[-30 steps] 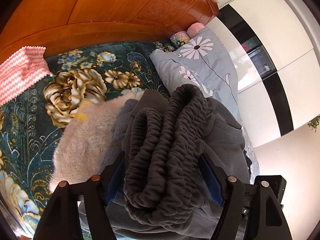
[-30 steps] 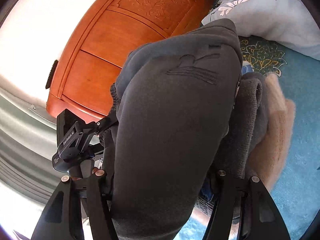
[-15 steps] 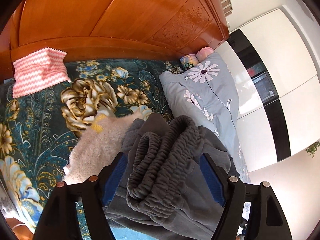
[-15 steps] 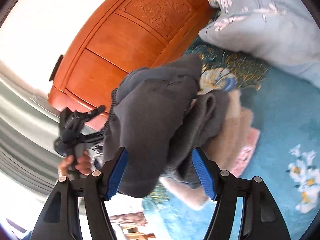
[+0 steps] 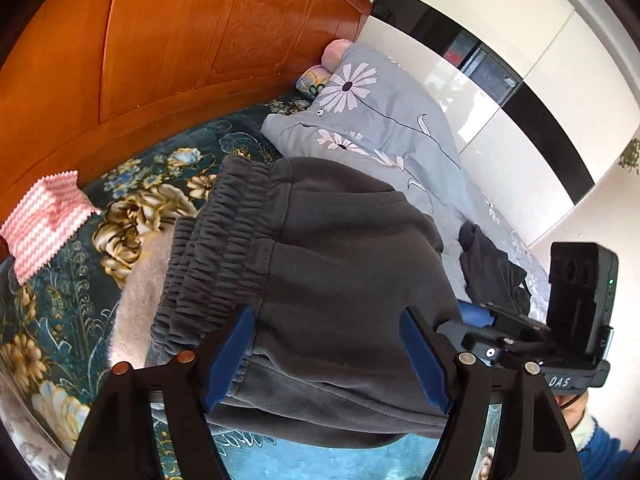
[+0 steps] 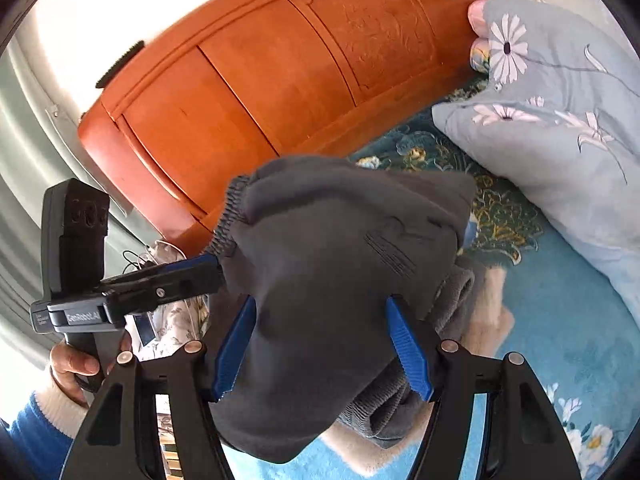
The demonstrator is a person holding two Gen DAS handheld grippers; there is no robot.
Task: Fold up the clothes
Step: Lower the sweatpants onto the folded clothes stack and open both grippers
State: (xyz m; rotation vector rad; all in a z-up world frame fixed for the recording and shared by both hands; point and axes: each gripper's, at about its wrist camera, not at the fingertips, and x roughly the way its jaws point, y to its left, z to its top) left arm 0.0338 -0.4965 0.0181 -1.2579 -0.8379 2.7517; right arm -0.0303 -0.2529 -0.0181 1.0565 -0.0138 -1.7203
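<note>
Bed with floral cover and wood headboard up top; dark grey pants folded, filling centre frame over a beige sweater. Left gripper and right gripper both have jaws wide around the bundle, apparently not pinching. Waistband points upper left, left gripper nearer it.

Carved orange headboard; glossy white wardrobe.
</note>
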